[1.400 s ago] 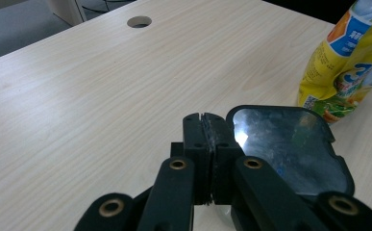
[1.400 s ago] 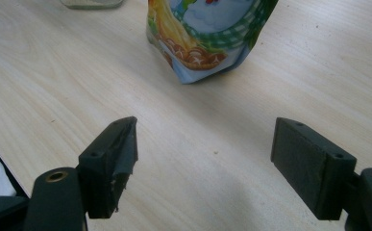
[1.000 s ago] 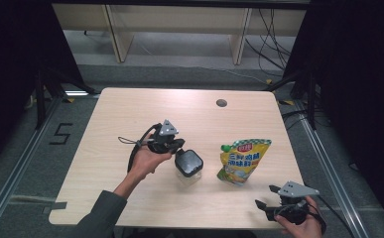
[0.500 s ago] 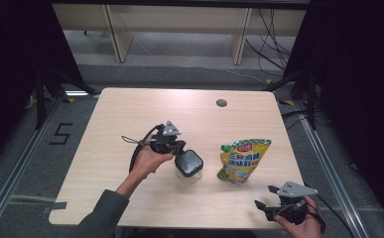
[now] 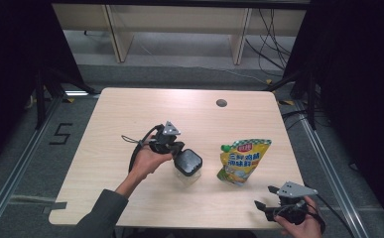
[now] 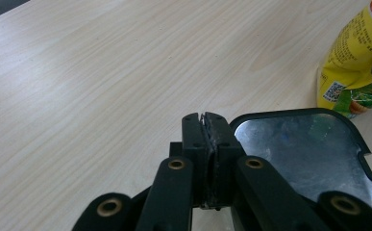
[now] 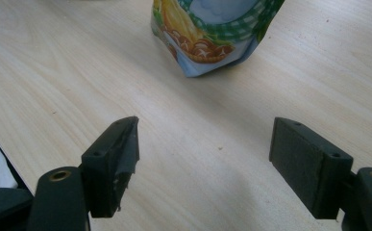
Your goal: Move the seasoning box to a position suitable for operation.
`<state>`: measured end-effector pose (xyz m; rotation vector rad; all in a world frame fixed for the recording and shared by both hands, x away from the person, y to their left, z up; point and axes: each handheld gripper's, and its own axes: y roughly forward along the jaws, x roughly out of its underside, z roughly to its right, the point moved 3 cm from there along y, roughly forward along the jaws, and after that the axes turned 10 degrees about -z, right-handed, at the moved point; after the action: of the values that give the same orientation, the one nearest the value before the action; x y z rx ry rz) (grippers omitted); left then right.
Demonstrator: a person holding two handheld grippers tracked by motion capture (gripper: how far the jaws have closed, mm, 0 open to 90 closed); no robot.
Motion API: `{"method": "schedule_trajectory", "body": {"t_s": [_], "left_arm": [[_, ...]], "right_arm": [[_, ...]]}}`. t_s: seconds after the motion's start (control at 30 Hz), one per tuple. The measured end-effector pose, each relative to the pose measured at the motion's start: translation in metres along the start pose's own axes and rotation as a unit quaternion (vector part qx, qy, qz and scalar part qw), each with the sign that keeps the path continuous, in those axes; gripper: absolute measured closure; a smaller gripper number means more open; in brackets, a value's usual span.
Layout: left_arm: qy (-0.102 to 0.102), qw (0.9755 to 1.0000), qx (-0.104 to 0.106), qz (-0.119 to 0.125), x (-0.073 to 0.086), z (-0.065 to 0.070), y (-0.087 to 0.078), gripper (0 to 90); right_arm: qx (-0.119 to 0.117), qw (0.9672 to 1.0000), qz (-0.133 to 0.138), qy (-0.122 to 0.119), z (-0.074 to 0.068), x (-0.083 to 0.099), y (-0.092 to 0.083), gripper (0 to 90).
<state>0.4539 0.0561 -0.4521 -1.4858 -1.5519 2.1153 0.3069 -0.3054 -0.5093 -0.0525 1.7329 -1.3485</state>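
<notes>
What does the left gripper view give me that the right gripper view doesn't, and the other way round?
Left gripper view only: the left gripper with its jaws shut, apparently pinching the near edge of the black lid of the clear container; the lid's glossy top sits just right of the jaws.

Right gripper view only: the right gripper with jaws wide open and nothing between them, bare table underneath.

Both: the yellow pouch, seen at its side by the left and its bottom end by the right, and the light wooden table.
</notes>
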Motion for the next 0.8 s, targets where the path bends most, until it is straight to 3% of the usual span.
{"method": "schedule_trajectory", "body": {"t_s": [0.13, 0.63, 0.8], "left_arm": [[-0.003, 1.0, -0.004, -0.005, 0.0, 0.001, 0.0, 87.1], [-0.006, 0.9996, -0.019, -0.021, 0.008, -0.001, -0.01, 87.3], [-0.023, 0.9987, -0.032, -0.031, 0.016, 0.001, -0.019, 86.7]], "right_arm": [[-0.001, 1.0, -0.002, 0.009, -0.001, 0.0, 0.0, 26.8], [0.0, 1.0, -0.001, -0.002, 0.0, 0.0, 0.0, 26.9], [-0.001, 1.0, 0.0, 0.002, -0.001, 0.0, 0.0, 26.9]]}}
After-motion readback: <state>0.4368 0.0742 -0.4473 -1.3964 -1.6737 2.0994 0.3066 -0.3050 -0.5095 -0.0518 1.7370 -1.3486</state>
